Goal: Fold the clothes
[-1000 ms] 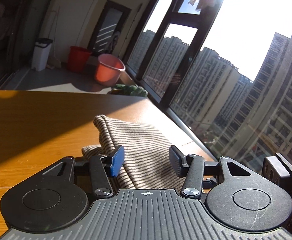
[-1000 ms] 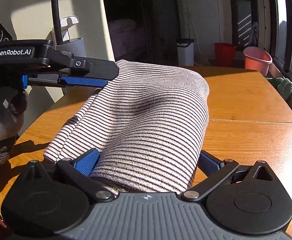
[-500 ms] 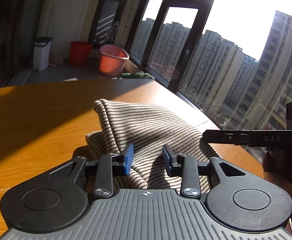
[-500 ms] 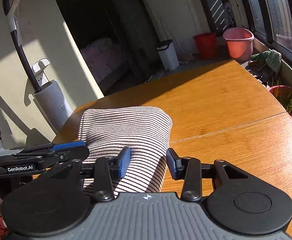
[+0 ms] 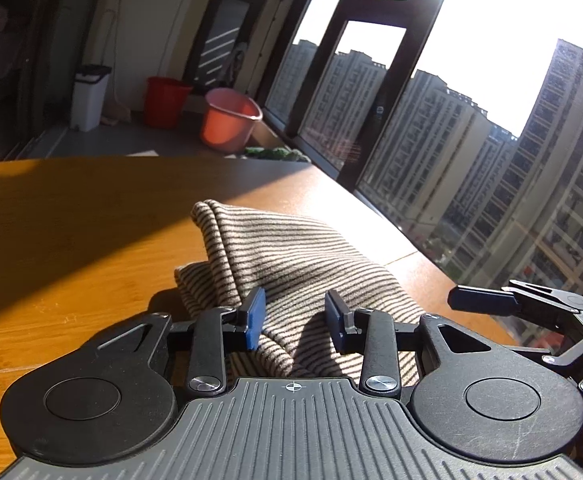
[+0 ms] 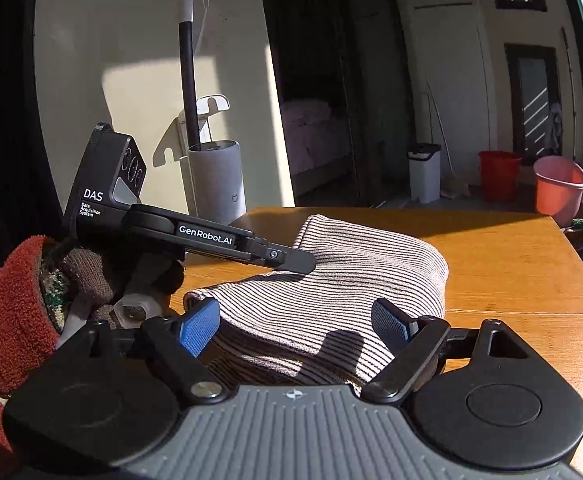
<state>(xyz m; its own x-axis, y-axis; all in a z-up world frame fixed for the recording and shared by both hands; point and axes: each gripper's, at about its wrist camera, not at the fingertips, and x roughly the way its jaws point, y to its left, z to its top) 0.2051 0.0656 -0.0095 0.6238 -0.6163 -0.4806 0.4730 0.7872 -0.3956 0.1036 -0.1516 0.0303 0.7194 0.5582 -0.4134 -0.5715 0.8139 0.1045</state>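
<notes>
Since half a second ago both pairs of fingers have spread wider, and the right gripper has drawn back so its camera looks level across the counter rather than down on it.

Seen from the left wrist, the wooden counter [image 5: 71,240] is smooth, warm-toned board, half in shadow. On it lies the folded striped garment [image 5: 291,264], a soft ribbed knit in fine dark and cream lines, its folded edge rounded into a thick roll at the far left corner. The left gripper [image 5: 294,320] hangs over the near edge of the cloth with its blue-padded fingers apart, holding nothing. To the right, the black tip of the right gripper [image 5: 483,303] reaches in from the counter's window side.

On the floor beyond, from left to right, stand a white lidded bin [image 5: 90,97], a red bucket [image 5: 166,101] and a pink plastic bucket [image 5: 231,119]; what they contain cannot be seen.

From the right wrist, the left gripper [image 6: 291,259] shows as a flat black matte linkage over the cloth, held by a hand in an orange-red terry sleeve [image 6: 7,312]. Behind it a white cylindrical dock [image 6: 217,178] holds an upright floor-cleaner handle. The right gripper [image 6: 293,326] has its ridged blue fingers wide apart on either side of the garment's near end, not clamping it.
</notes>
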